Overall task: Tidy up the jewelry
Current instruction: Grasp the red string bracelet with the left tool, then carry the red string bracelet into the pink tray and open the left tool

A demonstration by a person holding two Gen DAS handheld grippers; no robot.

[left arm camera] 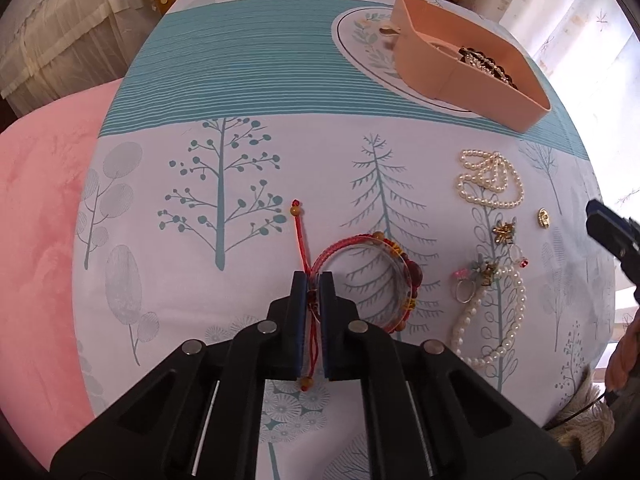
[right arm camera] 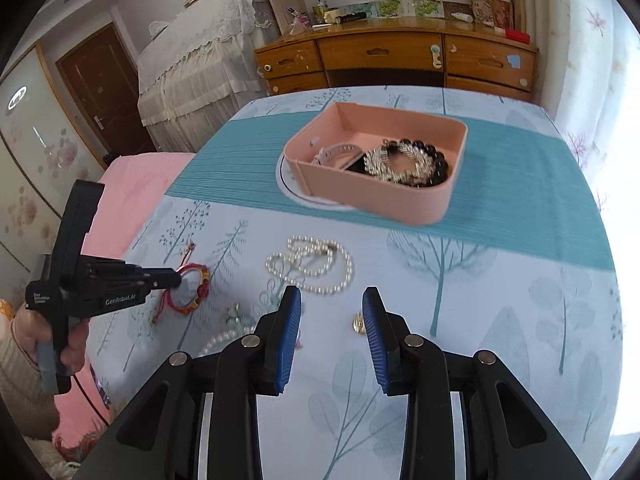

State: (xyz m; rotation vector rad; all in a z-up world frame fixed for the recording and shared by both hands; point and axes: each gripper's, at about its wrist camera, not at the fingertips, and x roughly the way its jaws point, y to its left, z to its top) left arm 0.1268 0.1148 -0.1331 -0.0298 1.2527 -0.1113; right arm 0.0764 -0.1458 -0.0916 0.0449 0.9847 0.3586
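Two grippers at work over tree-print cloth [left arm camera: 248, 168]. Left gripper [left arm camera: 314, 284] clamped tight on red bracelet [left arm camera: 360, 276]: blue pads pinching the red cord at the loop's left edge, cord ends trailing past both sides of the pads, beaded loop lying flat on the cloth to the right. Right gripper [right arm camera: 331, 300] partly open, nothing between the pads, hovering above the cloth with a small gold piece [right arm camera: 359, 322] just ahead of the right pad and a pearl strand [right arm camera: 310, 266] farther forward.

Step in hand, by the look of it: pick-up of the bracelet, grasp made, lift not yet begun. Pink box [right arm camera: 374, 168] well apart toward the far side, sitting on the teal band, already holding a dark bead strand, a sparkly piece and a pale band. More loose pieces on the cloth to the right of the bracelet: ring [left arm camera: 463, 288], pearl bracelet [left arm camera: 496, 316], gold charm [left arm camera: 505, 232].

Next move calls for a straight lift so the loop hangs free, then a carry over the box rim and release above a bare corner. Thin cord grip only, so likely swing of the heavy beaded side; slow carry advisable. Likely target for the right gripper: the gold piece, needing a narrow closing on a small flat thing.
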